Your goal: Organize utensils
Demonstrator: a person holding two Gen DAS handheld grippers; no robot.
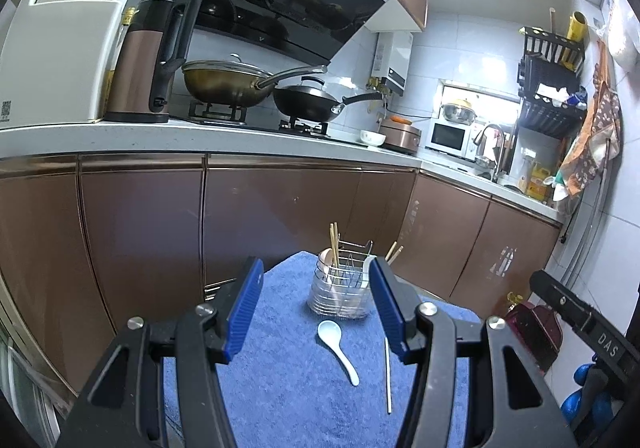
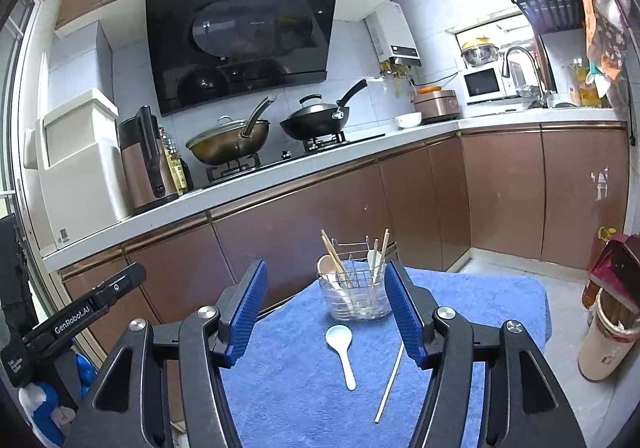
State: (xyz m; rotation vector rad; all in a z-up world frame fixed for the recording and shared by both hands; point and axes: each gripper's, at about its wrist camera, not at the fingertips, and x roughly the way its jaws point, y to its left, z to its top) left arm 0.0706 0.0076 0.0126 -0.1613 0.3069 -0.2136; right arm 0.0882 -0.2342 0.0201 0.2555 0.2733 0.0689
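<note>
Seeing the white spoon (image 2: 340,352) and chopstick (image 2: 389,384) low center on the towel (image 2: 288,388), between my right gripper's (image 2: 325,314) wide-open, empty fingers; left gripper (image 1: 316,310) likewise.

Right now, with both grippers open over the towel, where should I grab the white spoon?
Grip the white spoon mid-handle, coming straight down with the right gripper. It lies flat on the blue towel, bowl toward the utensil holder, and the slim handle suits the jaws better than the bowl.
</note>
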